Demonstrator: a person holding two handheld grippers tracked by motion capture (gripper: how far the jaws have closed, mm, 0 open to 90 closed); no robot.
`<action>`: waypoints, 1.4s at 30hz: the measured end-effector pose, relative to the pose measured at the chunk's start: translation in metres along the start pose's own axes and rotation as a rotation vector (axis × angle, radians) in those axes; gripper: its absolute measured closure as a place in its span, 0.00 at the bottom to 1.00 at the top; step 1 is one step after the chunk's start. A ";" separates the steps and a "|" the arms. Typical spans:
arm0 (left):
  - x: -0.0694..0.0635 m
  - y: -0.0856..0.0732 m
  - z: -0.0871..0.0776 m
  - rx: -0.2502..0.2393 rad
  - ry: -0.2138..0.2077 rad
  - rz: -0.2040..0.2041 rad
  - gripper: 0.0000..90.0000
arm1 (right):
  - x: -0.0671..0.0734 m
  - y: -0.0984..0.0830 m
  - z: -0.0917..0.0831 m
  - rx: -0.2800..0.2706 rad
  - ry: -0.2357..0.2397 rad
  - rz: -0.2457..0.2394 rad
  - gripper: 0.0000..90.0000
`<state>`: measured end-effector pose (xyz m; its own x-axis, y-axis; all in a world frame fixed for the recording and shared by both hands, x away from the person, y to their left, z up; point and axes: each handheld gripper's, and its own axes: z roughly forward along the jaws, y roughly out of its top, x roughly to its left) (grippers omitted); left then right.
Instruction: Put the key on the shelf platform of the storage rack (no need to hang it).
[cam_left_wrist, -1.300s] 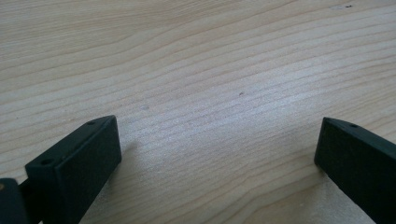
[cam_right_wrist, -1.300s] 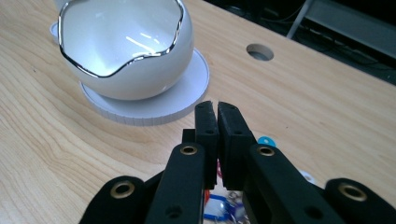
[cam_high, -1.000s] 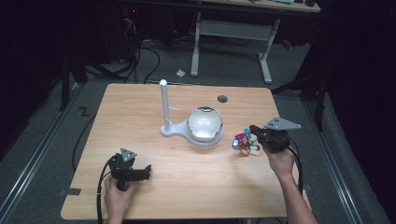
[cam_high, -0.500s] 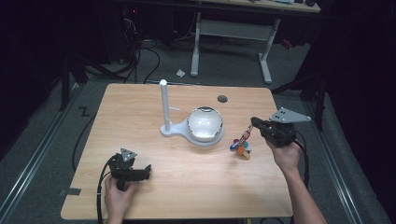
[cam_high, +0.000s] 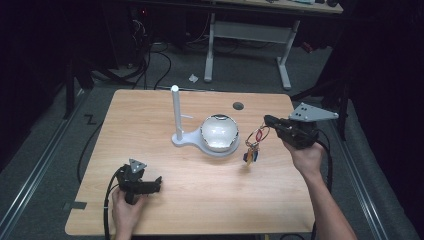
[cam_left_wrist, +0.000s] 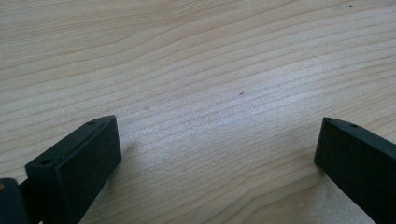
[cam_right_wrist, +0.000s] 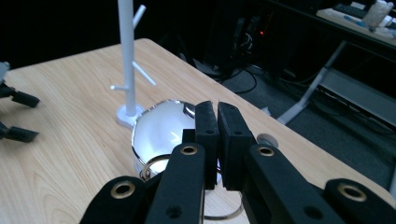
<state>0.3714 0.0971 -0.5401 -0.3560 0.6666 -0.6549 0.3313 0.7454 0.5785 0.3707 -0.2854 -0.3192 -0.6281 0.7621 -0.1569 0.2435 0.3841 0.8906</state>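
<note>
Pale wood grain covers the bench (cam_high: 200, 200), and you sit at its near edge with a gripper in each hand.

Your right gripper (cam_high: 267, 121) is raised above the right side of the bench, pointing left toward the middle. Its fingers (cam_right_wrist: 205, 126) are clenched together on a bunch of keys (cam_high: 252, 145). The key rings sit at the fingertips, and the keys, with small coloured tags, hang down from them, clear of the bench surface. In the right gripper view, a metal ring (cam_right_wrist: 154, 165) shows just under the closed fingers.

Just to the left of the hanging keys sits a shiny white bowl (cam_high: 219, 132) with a silver rim. It rests on the flat white base of a stand, whose thin upright white pole (cam_high: 176, 112) rises left of the bowl and carries short pegs sticking out from its side. The keys are close beside the bowl but do not touch it.

Your left gripper (cam_high: 159, 182) rests low at the near left of the bench, well apart from the bowl and keys. Its fingers (cam_left_wrist: 79, 158) are released, spread wide, with bare wood between them.

A small dark round spot (cam_high: 238, 105) sits near the far edge of the bench.
</note>
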 end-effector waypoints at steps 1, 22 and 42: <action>0.000 0.000 0.000 0.000 0.000 0.000 0.01 | 0.001 0.003 0.000 -0.006 0.008 -0.002 0.98; 0.000 0.000 0.000 0.000 -0.001 0.003 0.01 | 0.019 0.065 0.018 -0.073 0.121 -0.064 0.98; 0.000 0.000 0.000 0.000 0.000 0.002 0.01 | 0.017 0.080 0.064 -0.039 0.096 -0.050 0.98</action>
<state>0.3714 0.0971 -0.5402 -0.3551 0.6679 -0.6541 0.3319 0.7442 0.5797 0.4265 -0.2082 -0.2785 -0.7073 0.6883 -0.1613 0.1824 0.3981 0.8990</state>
